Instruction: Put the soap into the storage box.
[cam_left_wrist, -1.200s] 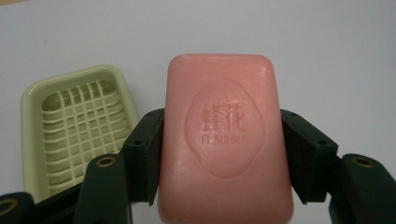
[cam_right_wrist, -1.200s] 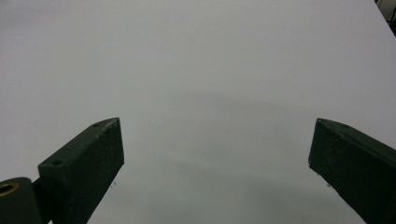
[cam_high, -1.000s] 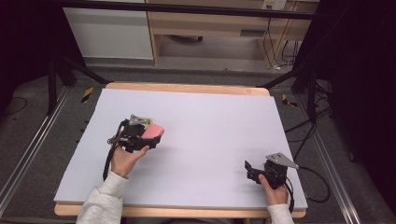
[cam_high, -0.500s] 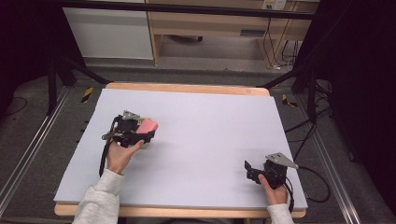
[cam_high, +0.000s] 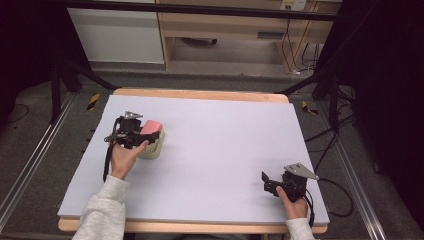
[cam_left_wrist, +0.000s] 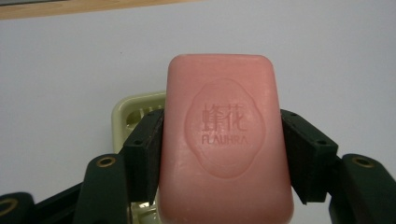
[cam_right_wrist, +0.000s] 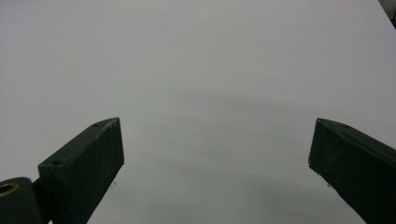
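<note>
1. The wide table with a pale lavender-grey top and a light wooden edge (cam_high: 225, 145) takes up most of the high view, with dark floor and metal rails around it
2. The person's left hand (cam_high: 124, 157), coming out of a light grey sleeve (cam_high: 102, 215), holds the left gripper (cam_high: 147, 136) over the left part of the table
3. The right gripper (cam_high: 267, 182), black with a grey three-cornered plate on top, rests low near the front right corner of the table, well apart from the left one; in the right gripper view its jaws stand wide apart with nothing but bare table top between them
4. The pink rectangular bar of soap (cam_left_wrist: 226, 140), stamped with an oval seal and the letters FLAUHRA, is clamped between the left gripper's two black jaws, which press on its long sides at about the middle
5. The pale cream-yellow plastic soap dish (cam_left_wrist: 135, 109) with slots in its floor lies on the table just under and behind the soap; in the high view the soap sits above it, and I cannot tell whether the two touch
</note>
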